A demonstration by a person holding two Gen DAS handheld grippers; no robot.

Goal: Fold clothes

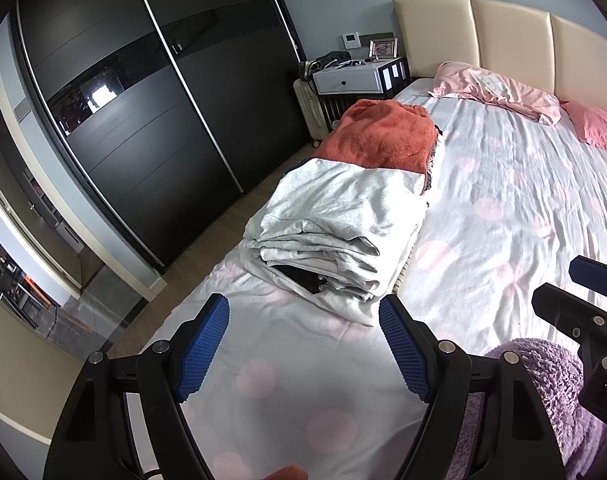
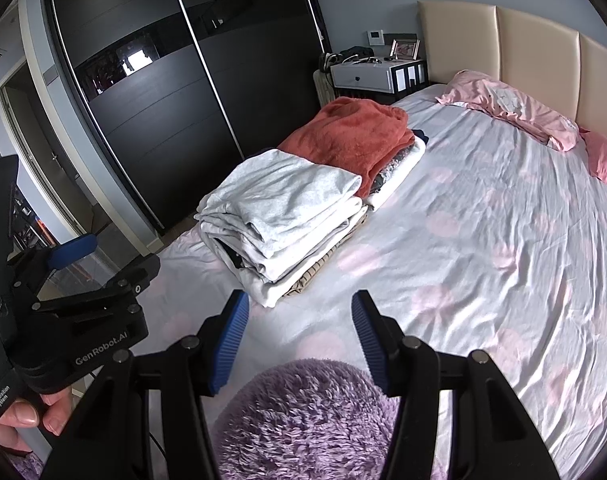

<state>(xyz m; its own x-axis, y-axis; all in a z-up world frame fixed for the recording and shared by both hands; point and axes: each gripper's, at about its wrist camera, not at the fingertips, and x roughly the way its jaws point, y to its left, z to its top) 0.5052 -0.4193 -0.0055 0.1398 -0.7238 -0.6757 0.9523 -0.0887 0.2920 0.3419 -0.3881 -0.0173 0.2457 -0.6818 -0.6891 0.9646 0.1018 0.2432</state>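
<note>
A stack of folded grey and white clothes (image 1: 335, 216) (image 2: 283, 208) lies near the bed's left edge. Behind it sits a second pile topped by a folded orange fleece (image 1: 379, 136) (image 2: 351, 132). A fuzzy purple garment (image 2: 303, 416) (image 1: 543, 384) lies on the sheet at the near edge, just below my right gripper (image 2: 299, 312), which is open and empty. My left gripper (image 1: 303, 320) is open too, hovering over bare sheet in front of the grey stack. Each gripper shows at the side of the other's view: the right gripper (image 1: 583, 292) and the left gripper (image 2: 83, 260).
The bed (image 2: 483, 240) has a white sheet with pink dots, pink pillows (image 2: 515, 108) and a cream headboard (image 2: 523, 40). A black sliding wardrobe (image 1: 143, 100) stands across a narrow floor strip. A nightstand (image 1: 355, 76) and a radiator (image 1: 315, 108) stand beside the bed head.
</note>
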